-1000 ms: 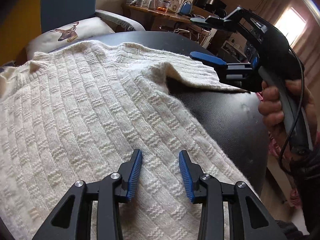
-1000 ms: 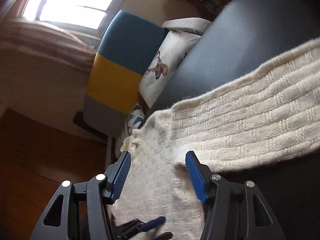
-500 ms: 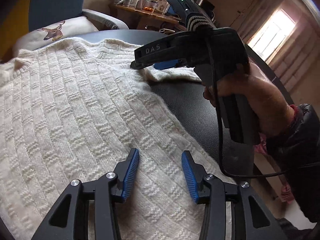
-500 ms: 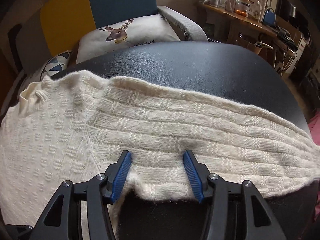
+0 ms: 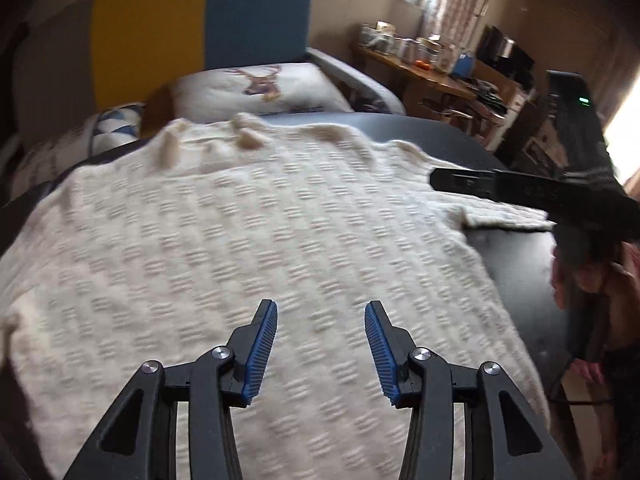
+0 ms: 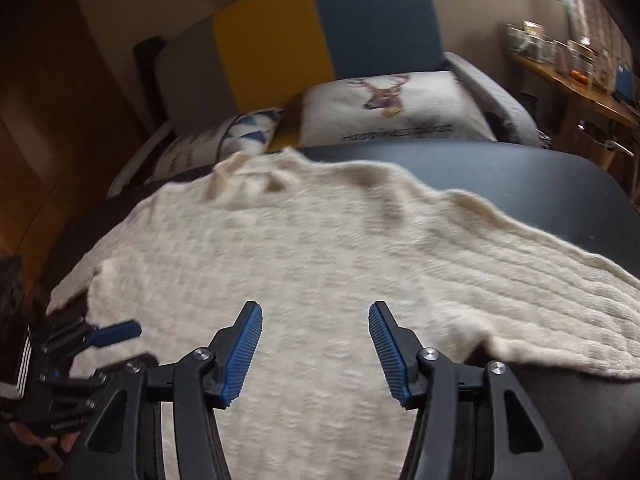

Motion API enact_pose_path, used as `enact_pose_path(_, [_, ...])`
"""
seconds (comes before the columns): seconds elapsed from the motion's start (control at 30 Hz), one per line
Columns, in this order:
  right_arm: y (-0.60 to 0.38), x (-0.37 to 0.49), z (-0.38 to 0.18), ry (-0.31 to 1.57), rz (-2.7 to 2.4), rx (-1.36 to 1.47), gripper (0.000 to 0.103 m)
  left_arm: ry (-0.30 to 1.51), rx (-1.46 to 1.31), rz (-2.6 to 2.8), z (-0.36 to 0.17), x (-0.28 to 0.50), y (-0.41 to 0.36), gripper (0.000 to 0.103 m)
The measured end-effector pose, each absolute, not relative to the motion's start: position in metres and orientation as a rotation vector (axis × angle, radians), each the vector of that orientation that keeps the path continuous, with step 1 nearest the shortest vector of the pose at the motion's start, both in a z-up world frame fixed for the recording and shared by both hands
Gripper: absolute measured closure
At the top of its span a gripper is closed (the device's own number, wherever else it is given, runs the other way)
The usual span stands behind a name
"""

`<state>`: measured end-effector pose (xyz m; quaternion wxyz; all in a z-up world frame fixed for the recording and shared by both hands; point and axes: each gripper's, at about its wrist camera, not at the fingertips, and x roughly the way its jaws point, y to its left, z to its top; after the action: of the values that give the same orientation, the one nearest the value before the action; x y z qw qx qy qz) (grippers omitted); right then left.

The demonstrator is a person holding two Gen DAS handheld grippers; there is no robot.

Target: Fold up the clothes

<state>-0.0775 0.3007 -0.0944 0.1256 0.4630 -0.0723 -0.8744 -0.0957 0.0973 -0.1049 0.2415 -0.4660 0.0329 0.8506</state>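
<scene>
Two grippers hover over a cream knitted sweater (image 5: 256,240) that lies spread across a dark round table (image 6: 520,176), covering most of its near side. The left gripper (image 5: 320,346) points down at the body of the sweater, its blue-padded fingers (image 5: 260,354) parting as I watch, nothing between them but air above the knit. The right gripper (image 6: 316,348) hangs over the same garment with its fingers (image 6: 390,354) spread and nothing pinched, the wool lying flat beneath. One sleeve (image 6: 540,292) runs out toward the table's right edge, its lower hem resting on the bare dark top just beside the right gripper. The collar end of the sweater is bunched in small folds at the far edge of the table. Behind that edge stands an armchair (image 6: 320,28) with a grey, yellow and blue back, holding a white cushion with a deer print (image 6: 384,96) and a smaller patterned cushion (image 6: 248,132) beside it. A wooden side table (image 5: 432,76) crowded with jars sits off to the far right. Both views are somewhat blurred.
</scene>
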Motion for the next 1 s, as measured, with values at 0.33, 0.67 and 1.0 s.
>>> enact_pose_path(0.33, [0.24,-0.059,-0.144,0.029,-2.577,1.482,0.045,-0.004,-1.366,2.428,-0.132,-0.06,-0.006,0.053])
enact_pose_path(0.67, [0.202,0.004,-0.111,-0.047,-2.469,1.321,0.043,-0.468,-1.395,2.441,-0.121,0.048,-0.157,0.053])
enact_pose_path(1.0, [0.211,0.037,-0.13,0.021,-2.515,1.391,0.043,-0.569,-1.433,2.341,-0.139,0.093,-0.141,0.058])
